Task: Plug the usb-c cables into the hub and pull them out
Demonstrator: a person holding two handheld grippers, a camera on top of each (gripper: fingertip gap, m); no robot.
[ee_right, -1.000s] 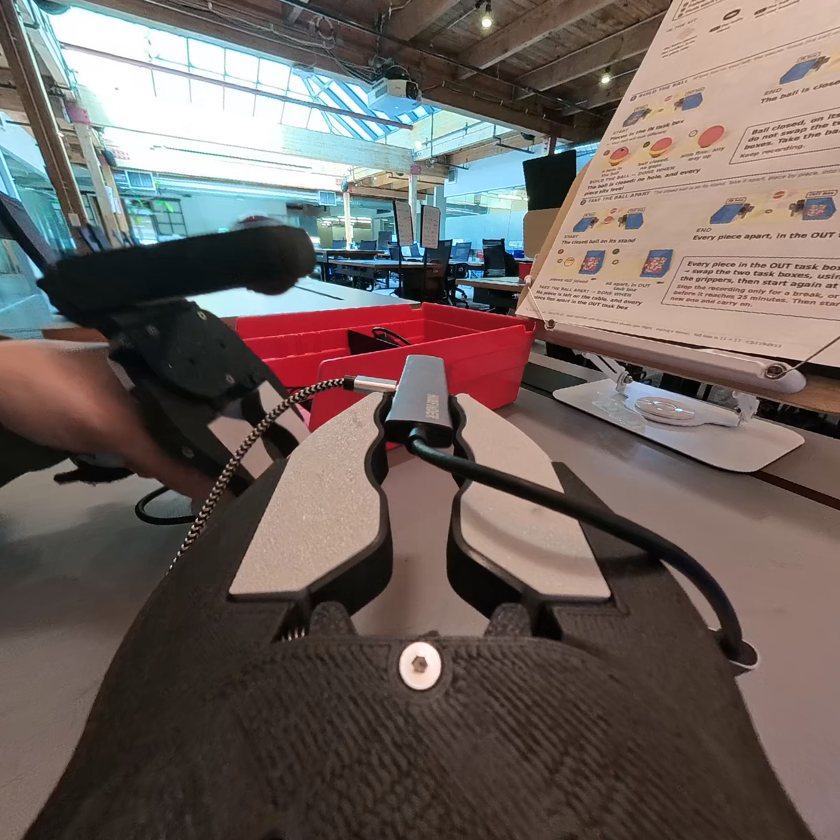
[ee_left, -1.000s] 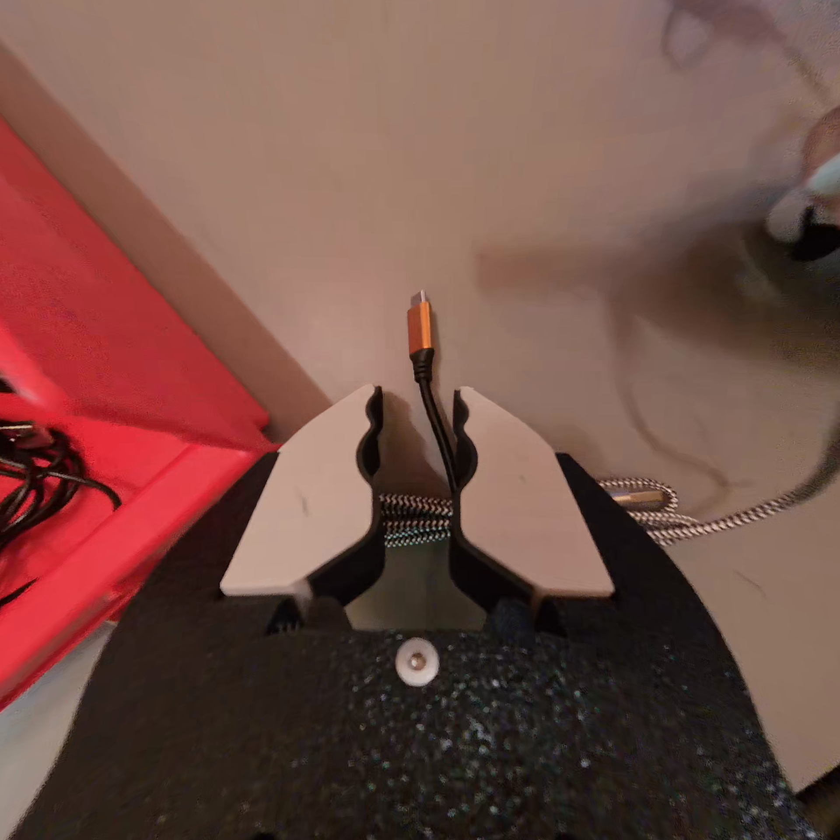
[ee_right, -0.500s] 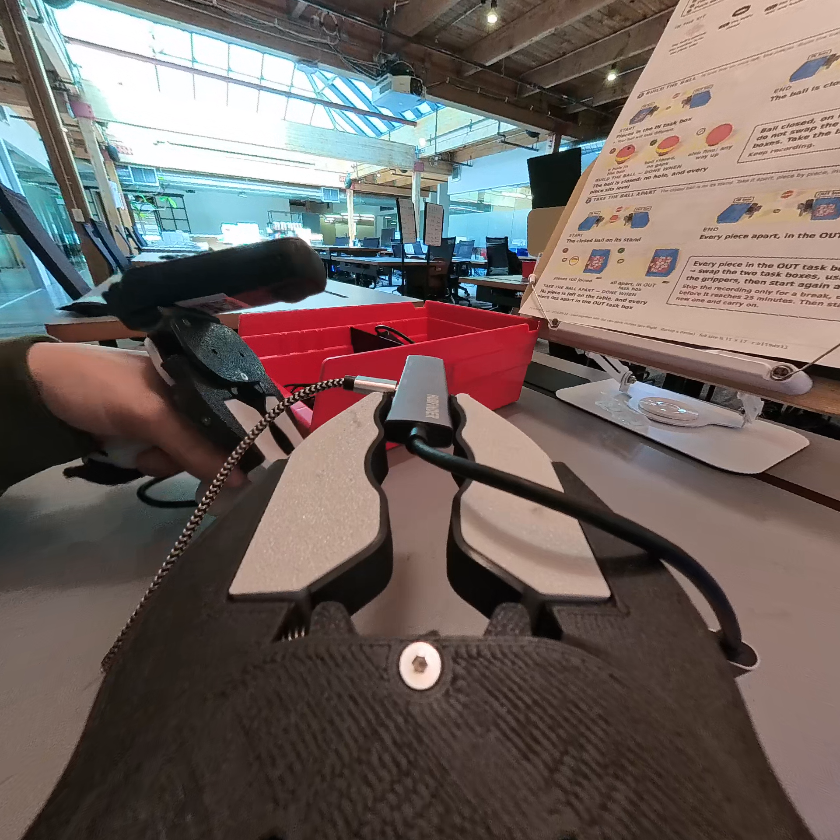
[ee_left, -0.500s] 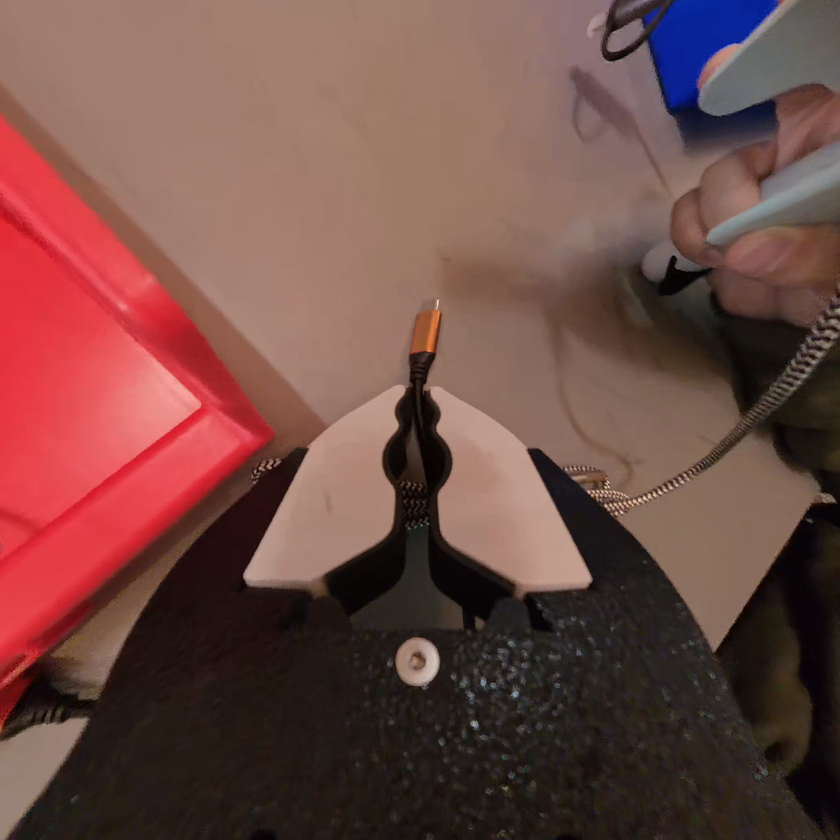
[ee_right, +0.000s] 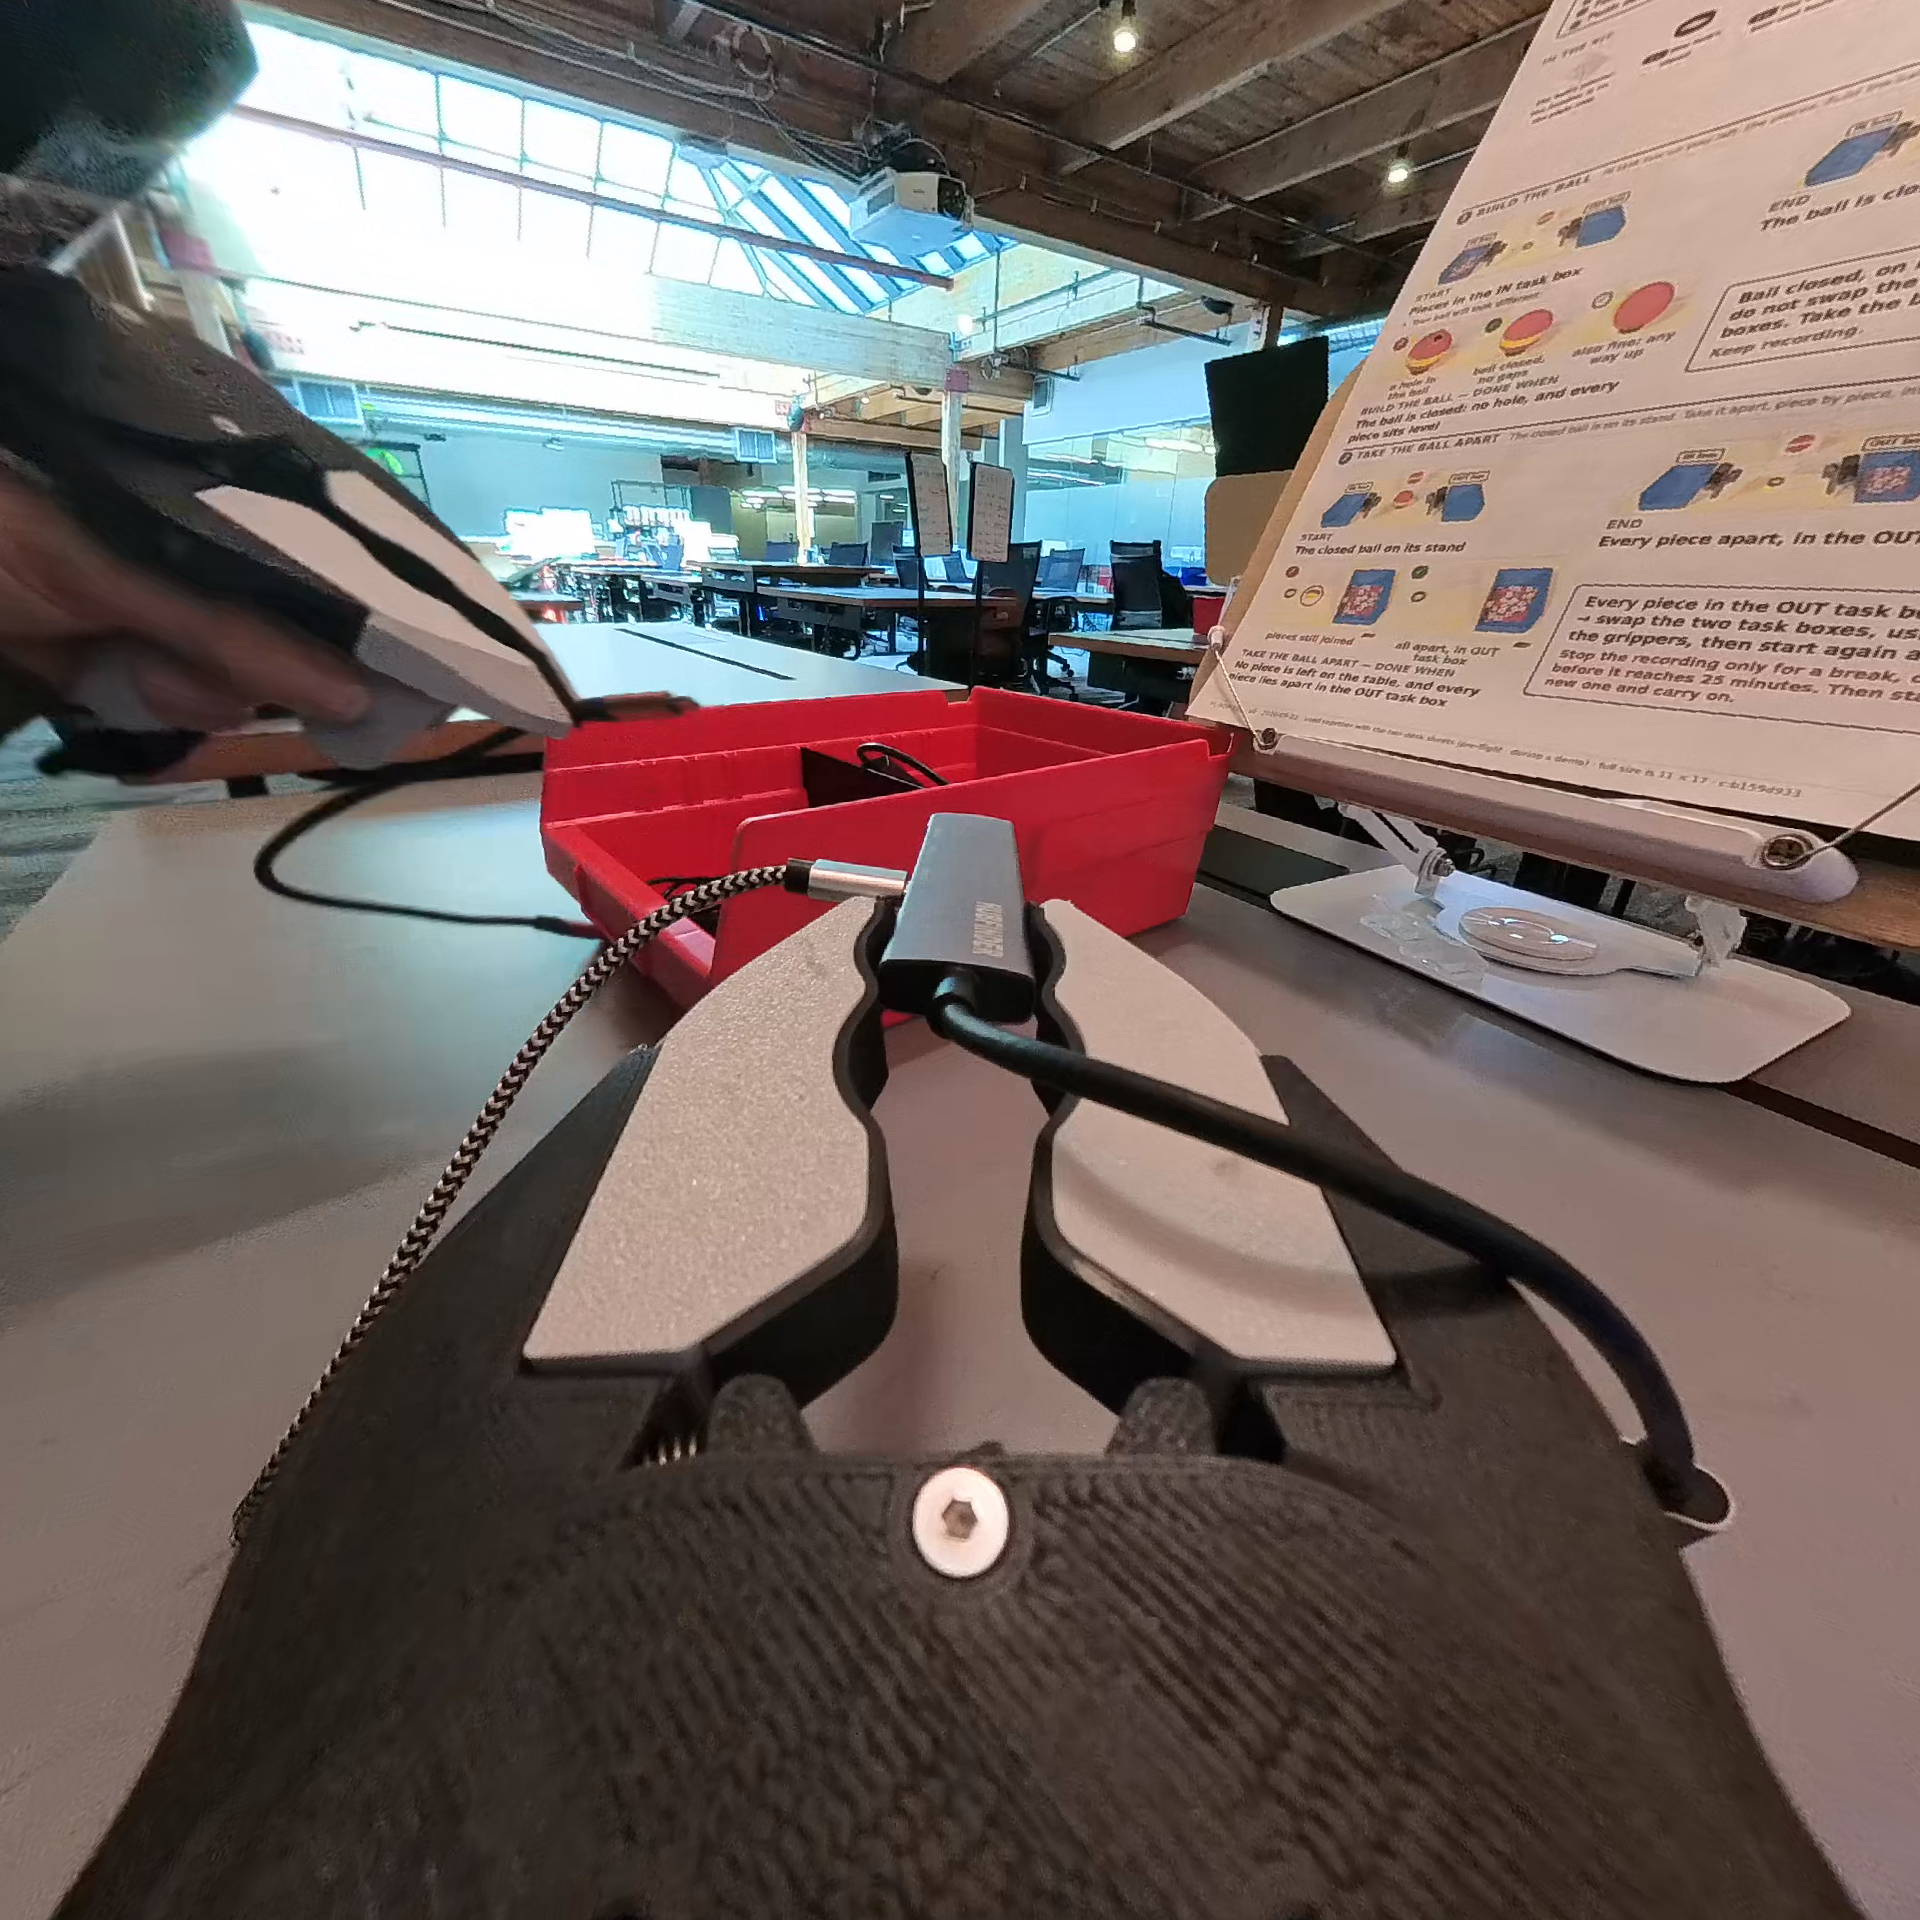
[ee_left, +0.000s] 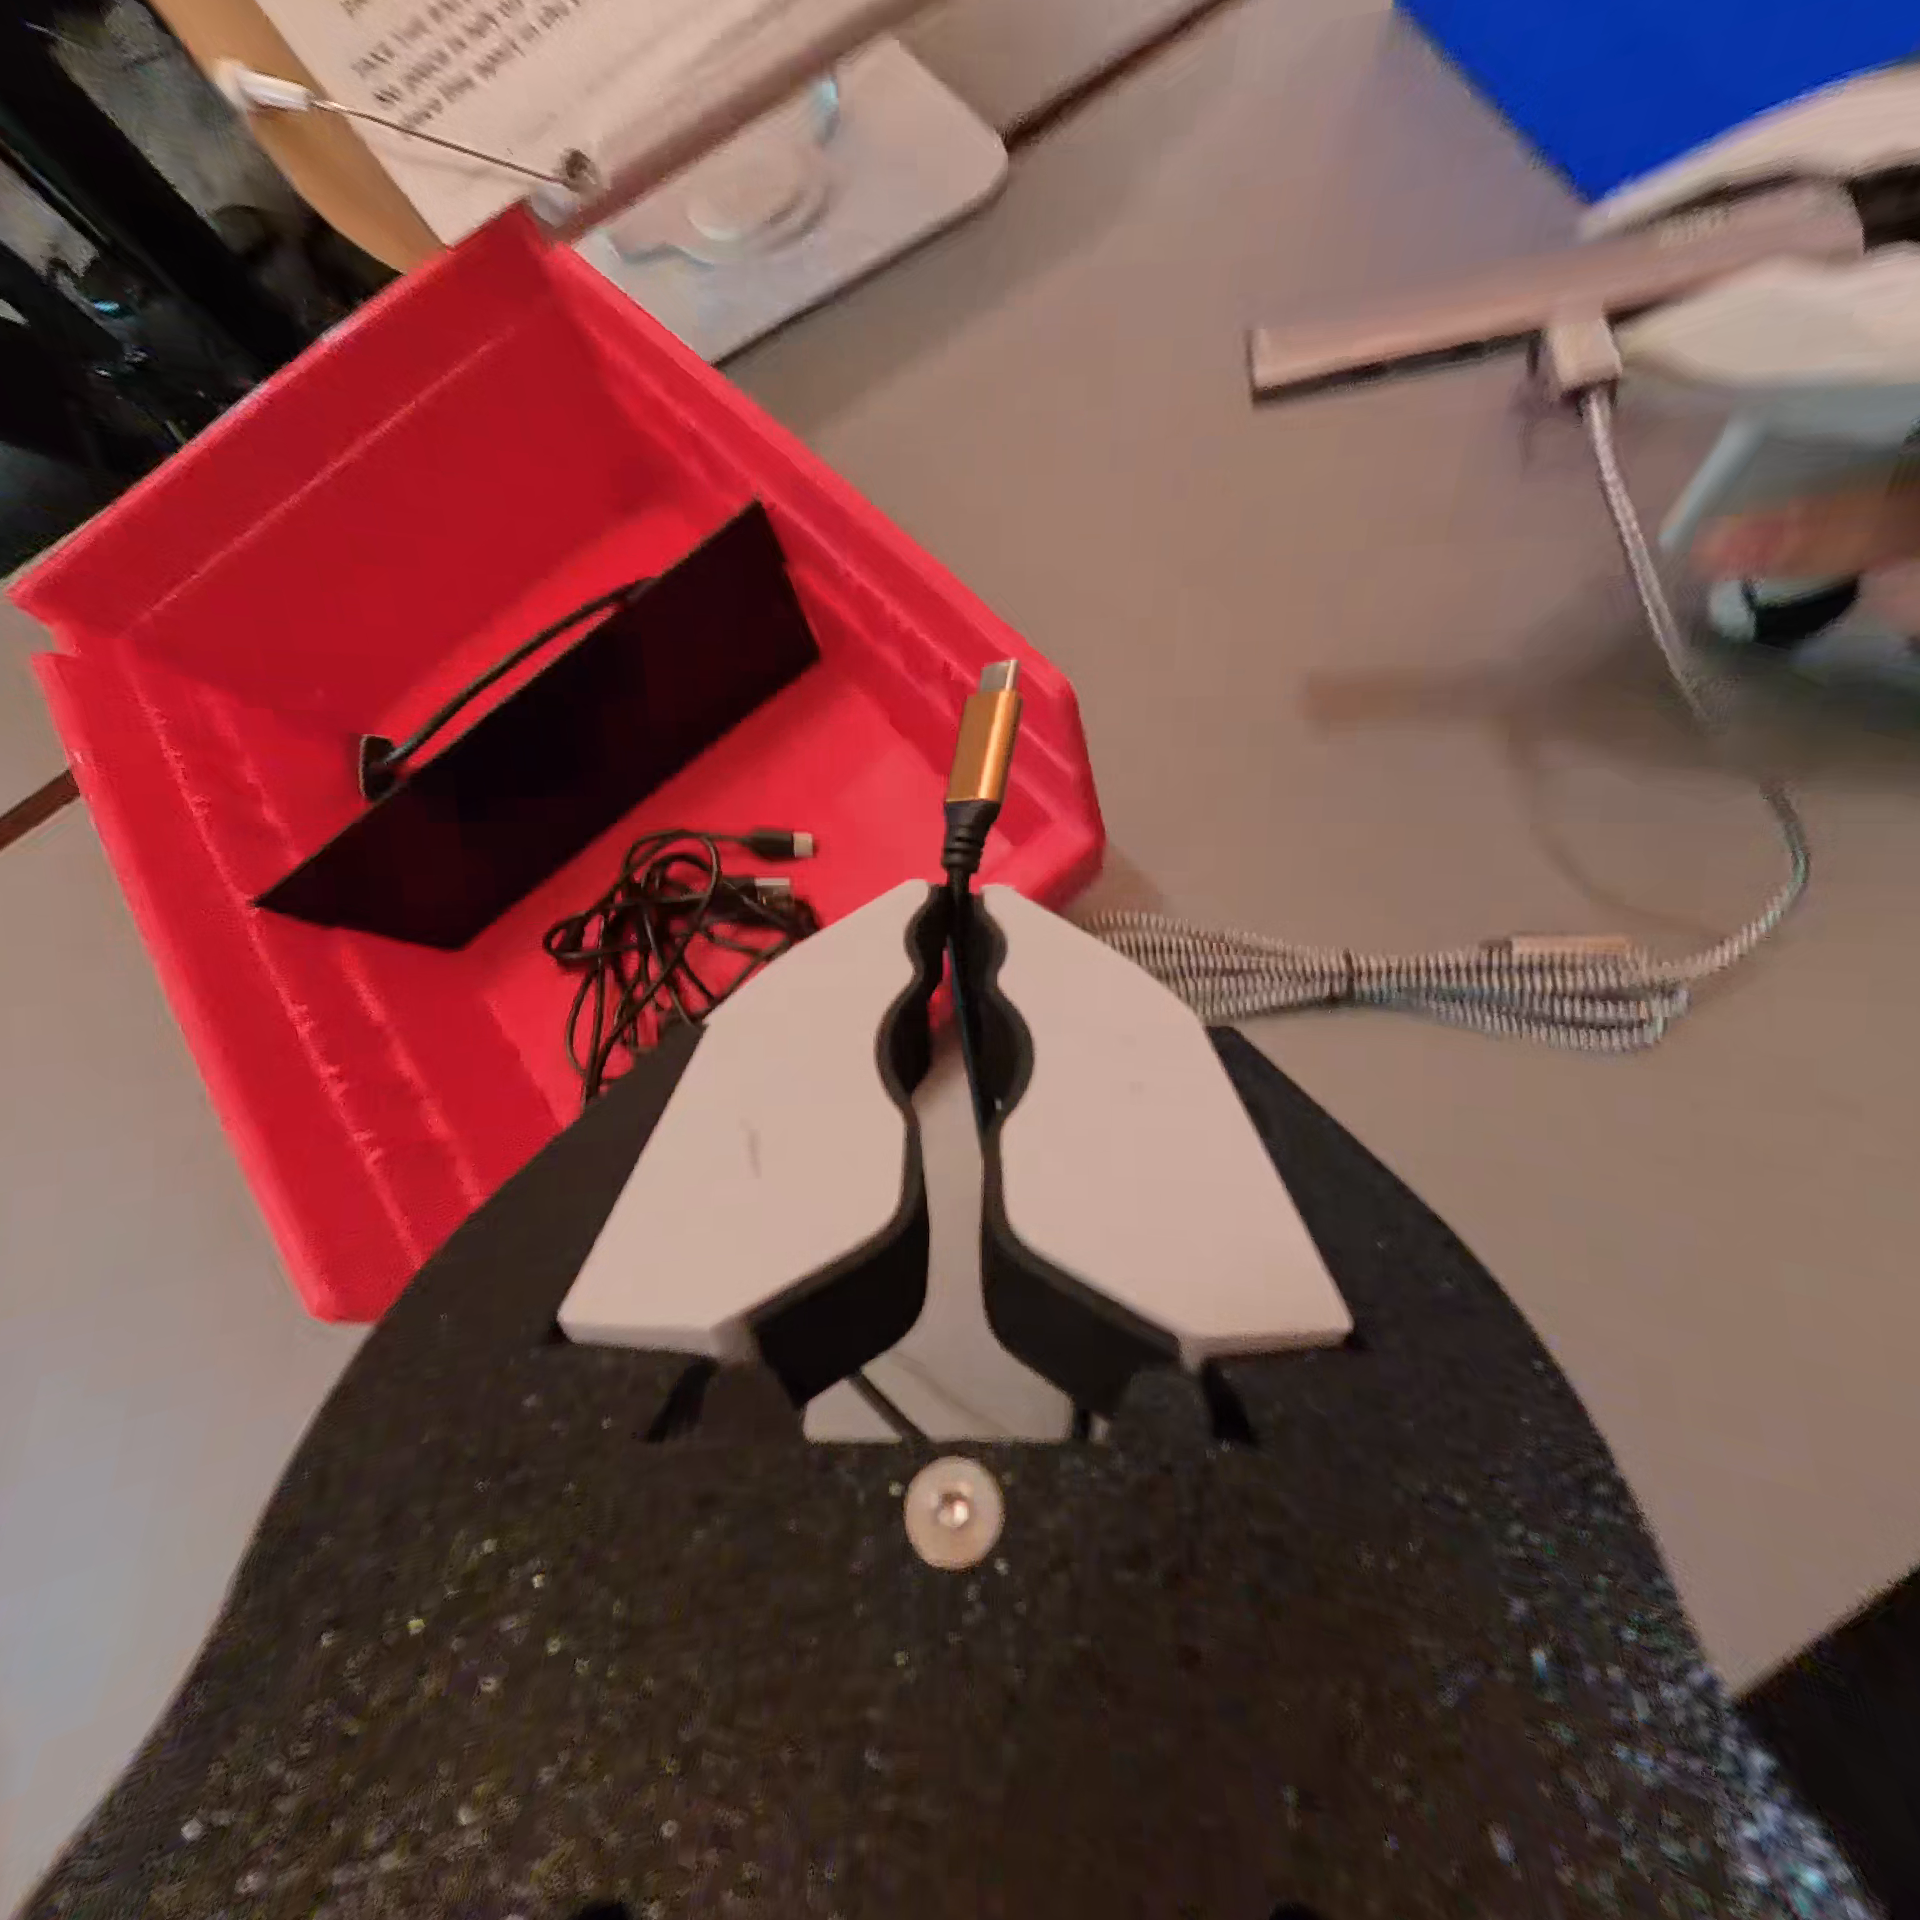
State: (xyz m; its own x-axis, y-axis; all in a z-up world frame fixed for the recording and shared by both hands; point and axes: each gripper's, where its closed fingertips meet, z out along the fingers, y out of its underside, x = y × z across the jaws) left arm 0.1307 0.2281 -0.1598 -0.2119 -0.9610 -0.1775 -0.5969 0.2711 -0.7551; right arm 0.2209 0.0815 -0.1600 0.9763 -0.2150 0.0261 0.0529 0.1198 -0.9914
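The hub [ee_right: 961, 914] sits clamped in my right claw [ee_right: 961, 935], low over the worktop [ee_right: 260, 1091] just before the red bin [ee_right: 1039, 769], a braided cable [ee_right: 540, 1049] already plugged into its left side. My left claw [ee_left: 954, 904] is pinched shut on the black cable [ee_left: 961, 997] just behind its orange plug [ee_left: 984, 743] — plug free, pointing past the bin's corner. Next, I judge, I swing that tip round and line it up square with an empty port.

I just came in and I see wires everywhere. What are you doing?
A person holds a tool in each hand. The left tool is shut on a black cable with an orange plug, lifted near the red bin. The right tool grips the grey hub, with a braided cable plugged into its side.
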